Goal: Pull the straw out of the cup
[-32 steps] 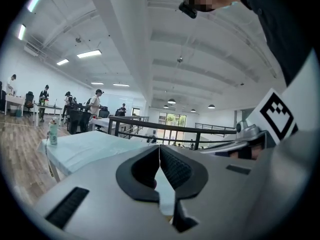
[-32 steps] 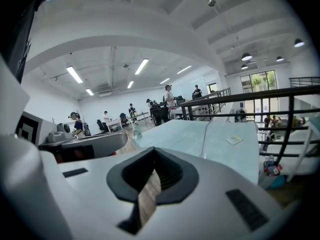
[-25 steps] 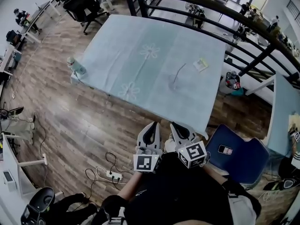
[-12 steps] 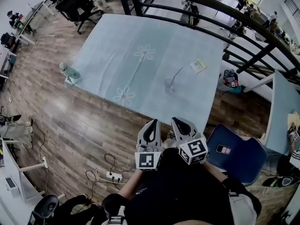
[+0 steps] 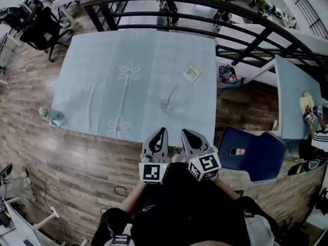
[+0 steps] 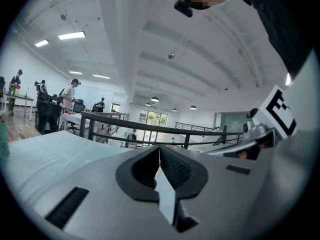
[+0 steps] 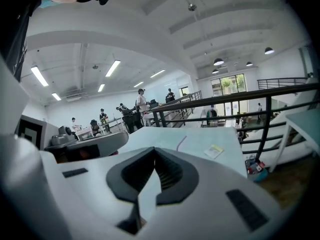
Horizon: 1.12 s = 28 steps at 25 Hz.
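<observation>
A clear cup point(image 5: 165, 105) stands on the pale blue tablecloth point(image 5: 102, 96), near the table's front edge. A thin straw point(image 5: 172, 92) leans out of it up and to the right. My left gripper point(image 5: 161, 131) and right gripper point(image 5: 185, 132) hover side by side just short of that edge, below the cup. Both are shut with nothing in them. In the left gripper view the left gripper point(image 6: 159, 151) has its pads together and hides the cup. In the right gripper view the straw point(image 7: 180, 143) shows above the shut right gripper point(image 7: 154, 155).
A yellow slip of paper point(image 5: 191, 73) lies beyond the cup. A small green bottle point(image 5: 51, 116) stands at the table's left corner. A black railing point(image 5: 205, 4) runs behind the table. A blue chair point(image 5: 251, 155) with a phone on it is to my right.
The person has moved round toward the table, so its front edge and the cup now lie straight ahead of both grippers. Both grippers stayed shut and side by side.
</observation>
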{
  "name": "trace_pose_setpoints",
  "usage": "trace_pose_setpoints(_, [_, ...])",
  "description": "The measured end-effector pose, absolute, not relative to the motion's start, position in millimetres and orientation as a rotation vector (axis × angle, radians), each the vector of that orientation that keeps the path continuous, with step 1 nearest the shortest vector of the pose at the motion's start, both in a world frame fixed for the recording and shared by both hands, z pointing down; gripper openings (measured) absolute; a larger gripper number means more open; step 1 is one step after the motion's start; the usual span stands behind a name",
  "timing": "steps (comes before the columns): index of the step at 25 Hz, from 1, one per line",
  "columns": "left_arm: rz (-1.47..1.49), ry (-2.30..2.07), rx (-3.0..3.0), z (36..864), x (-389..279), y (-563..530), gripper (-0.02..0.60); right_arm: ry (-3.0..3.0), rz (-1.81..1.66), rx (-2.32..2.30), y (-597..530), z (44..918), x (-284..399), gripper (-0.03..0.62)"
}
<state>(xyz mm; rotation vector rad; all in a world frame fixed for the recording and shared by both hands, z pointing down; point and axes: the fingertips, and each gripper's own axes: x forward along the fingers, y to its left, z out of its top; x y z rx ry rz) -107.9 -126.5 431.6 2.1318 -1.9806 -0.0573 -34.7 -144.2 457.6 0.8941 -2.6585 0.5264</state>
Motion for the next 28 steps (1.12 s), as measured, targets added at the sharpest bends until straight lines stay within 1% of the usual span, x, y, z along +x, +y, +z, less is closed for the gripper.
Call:
trace_pose_setpoints(5, [-0.087,-1.922,2.206,427.1,-141.8,-155.2,0.015,-2.613,0.578,1.013,-156.8,457.4,-54.3,0.011])
trace_pose_setpoints(11, [-0.076,-1.816,2.263,433.0,-170.2,-169.9,0.015,-2.597,0.494,1.021,-173.5,449.9,-87.1,0.019])
trace_pose_setpoints(12, [-0.07,-1.791,2.285,433.7,-172.6,-172.1,0.015,-2.609,0.505,1.03,-178.7,448.4,-92.7,0.042])
trace_pose_setpoints(14, [-0.07,-1.752,2.324,432.9,-175.8,-178.3,0.015,-2.629,0.55,1.047,-191.2,448.8,-102.8,0.146])
trace_pose_setpoints(16, [-0.084,-1.729,2.346,430.2,-178.7,-185.9,0.015,-2.631,0.585,1.077,-205.1,455.2,-109.7,0.177])
trace_pose_setpoints(20, [-0.1,-1.709,2.38,423.2,-185.6,-196.1,0.015,-2.577,0.701,1.122,-225.5,486.2,-118.2,0.23])
trace_pose_setpoints(23, [-0.098,-1.692,2.413,417.9,-191.9,-198.7,0.015,-2.512,0.813,1.156,-240.8,517.8,-121.5,0.256])
trace_pose_setpoints(28, [-0.101,-1.688,2.405,411.8,-197.3,-198.8,0.015,-2.41,0.791,1.261,-263.3,554.8,-115.4,0.259])
